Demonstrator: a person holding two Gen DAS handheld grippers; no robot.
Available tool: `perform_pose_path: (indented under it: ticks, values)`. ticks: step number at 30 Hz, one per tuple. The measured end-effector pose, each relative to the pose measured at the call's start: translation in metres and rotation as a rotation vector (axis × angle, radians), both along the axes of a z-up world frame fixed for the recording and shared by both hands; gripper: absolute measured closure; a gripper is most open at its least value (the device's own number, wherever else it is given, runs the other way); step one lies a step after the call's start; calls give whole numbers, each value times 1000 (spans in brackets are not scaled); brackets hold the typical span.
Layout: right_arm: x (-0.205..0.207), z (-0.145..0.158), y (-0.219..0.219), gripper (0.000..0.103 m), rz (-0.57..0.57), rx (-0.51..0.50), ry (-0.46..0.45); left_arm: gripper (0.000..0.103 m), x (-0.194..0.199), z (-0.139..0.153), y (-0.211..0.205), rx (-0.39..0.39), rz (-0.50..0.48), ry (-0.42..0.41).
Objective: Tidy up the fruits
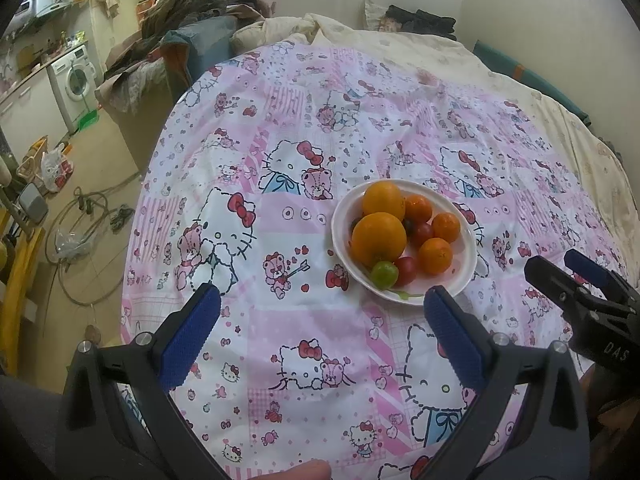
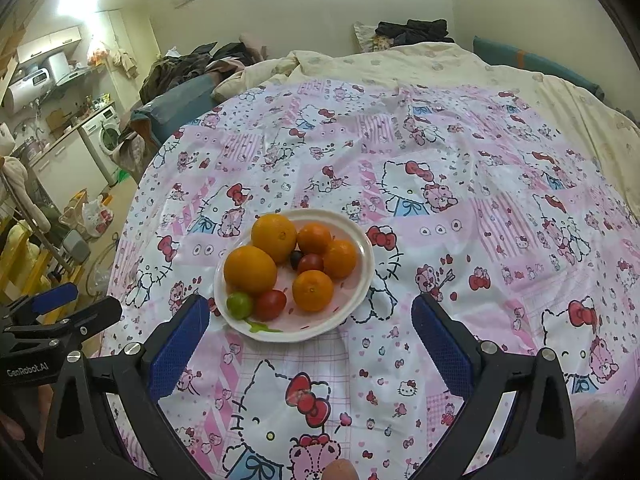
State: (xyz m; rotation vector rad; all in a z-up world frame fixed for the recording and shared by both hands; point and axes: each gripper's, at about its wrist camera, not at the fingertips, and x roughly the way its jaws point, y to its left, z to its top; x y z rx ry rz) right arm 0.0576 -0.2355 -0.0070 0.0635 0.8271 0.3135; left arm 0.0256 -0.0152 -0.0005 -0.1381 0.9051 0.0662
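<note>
A white plate (image 1: 468, 268) (image 2: 360, 292) sits on the pink Hello Kitty sheet and holds all the fruit. On it lie two big oranges (image 1: 378, 238) (image 2: 250, 269), three small tangerines (image 1: 435, 256) (image 2: 313, 290), red cherry tomatoes (image 1: 407, 269) (image 2: 271, 304), a green tomato (image 1: 384, 274) (image 2: 239, 305) and a dark grape (image 2: 295, 258). My left gripper (image 1: 322, 312) is open and empty, just short of the plate and to its left. My right gripper (image 2: 310, 322) is open and empty, with the plate's near edge between its fingers. Each gripper shows at the edge of the other's view.
The patterned sheet (image 1: 280, 140) covers a bed, with a cream duvet (image 2: 440, 64) behind. A pile of clothes (image 1: 180, 28) lies at the far left. Beyond the bed's left edge is a floor with cables (image 1: 80, 240), bags and a washing machine (image 1: 76, 76).
</note>
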Motion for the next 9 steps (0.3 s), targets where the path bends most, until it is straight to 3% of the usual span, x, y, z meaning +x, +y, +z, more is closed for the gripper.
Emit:
perform_pose_path:
  ticks: [9]
  values:
    - [-2, 0, 3, 0, 4, -20, -16, 2, 2, -2, -1, 9, 5, 5]
